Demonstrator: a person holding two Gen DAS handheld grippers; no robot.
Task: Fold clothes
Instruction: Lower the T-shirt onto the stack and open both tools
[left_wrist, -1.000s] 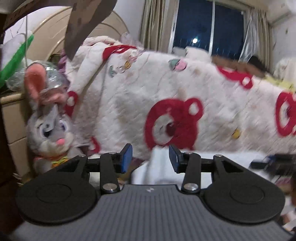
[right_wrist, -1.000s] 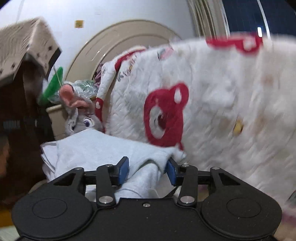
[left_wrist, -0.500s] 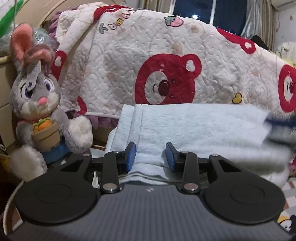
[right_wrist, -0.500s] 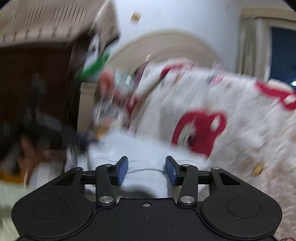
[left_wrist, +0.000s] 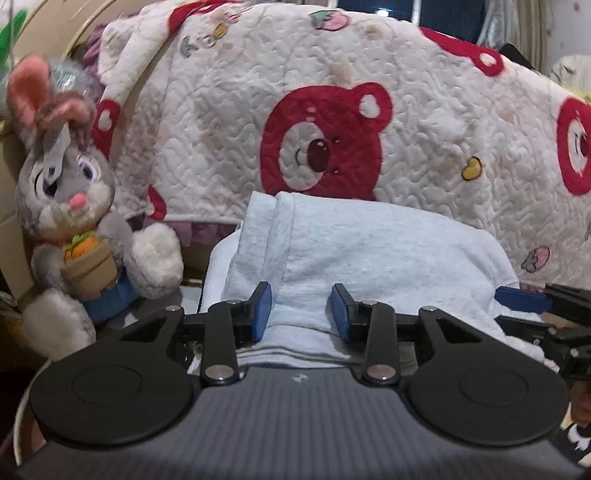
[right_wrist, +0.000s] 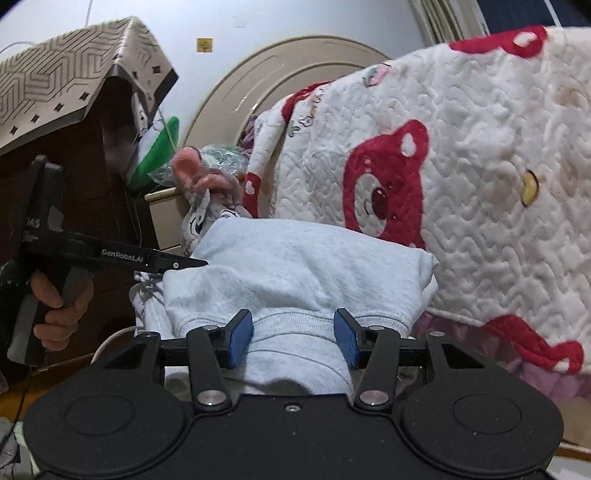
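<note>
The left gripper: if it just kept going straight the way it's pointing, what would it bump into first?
The folded pale grey garment, already between the left gripper pads. Beyond it, probably the bear-print quilt, though depth is unclear.

"GenRobot.AI" on left tool (right_wrist: 192, 263)

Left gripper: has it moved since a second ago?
Yes. The left gripper has dropped: the window behind the bear quilt has slid to the top edge of its view, and the folded grey garment now fills the space ahead.
</note>
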